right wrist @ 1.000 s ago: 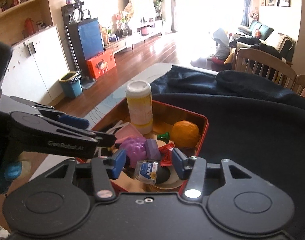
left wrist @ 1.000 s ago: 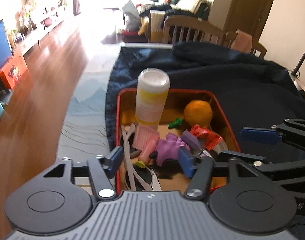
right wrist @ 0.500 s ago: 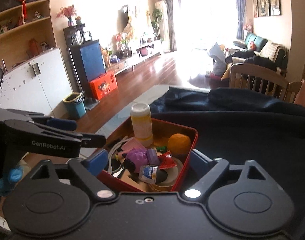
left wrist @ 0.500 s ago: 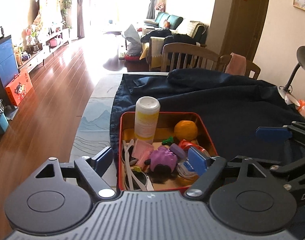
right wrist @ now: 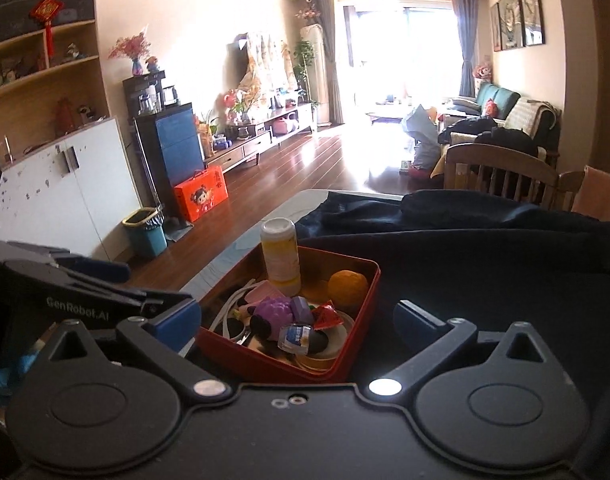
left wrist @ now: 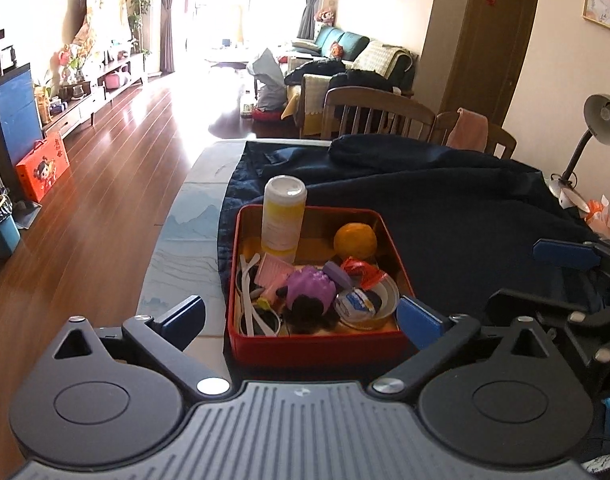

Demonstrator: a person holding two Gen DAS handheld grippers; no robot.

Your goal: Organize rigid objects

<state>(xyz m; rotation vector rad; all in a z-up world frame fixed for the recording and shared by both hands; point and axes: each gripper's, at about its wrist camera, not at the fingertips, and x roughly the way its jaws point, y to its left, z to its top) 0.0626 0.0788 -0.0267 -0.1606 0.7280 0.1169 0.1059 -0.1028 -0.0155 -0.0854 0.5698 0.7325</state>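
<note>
A red tin box [left wrist: 317,346] sits on the dark cloth. It holds a white-and-yellow bottle [left wrist: 284,214] standing upright, an orange [left wrist: 355,241], a purple toy [left wrist: 309,289], a small sealed cup [left wrist: 355,302] and other bits. My left gripper [left wrist: 303,318] hovers before the box's near wall, its jaws opening wide and gripping nothing. In the right wrist view the same box [right wrist: 369,292], bottle [right wrist: 280,256] and orange [right wrist: 348,287] lie ahead. My right gripper [right wrist: 297,318] is also opening and empty, with the left gripper [right wrist: 137,286] beside it.
A dark blue cloth [left wrist: 445,200] covers most of the table, and a pale table mat [left wrist: 185,236] shows at its left edge. Wooden chairs [left wrist: 377,114] stand beyond the far end. A desk lamp [left wrist: 597,128] stands at the right.
Both grippers have drawn back and up from the box, and their jaws have spread from partly closed to wide. The things in the box lie as before.
</note>
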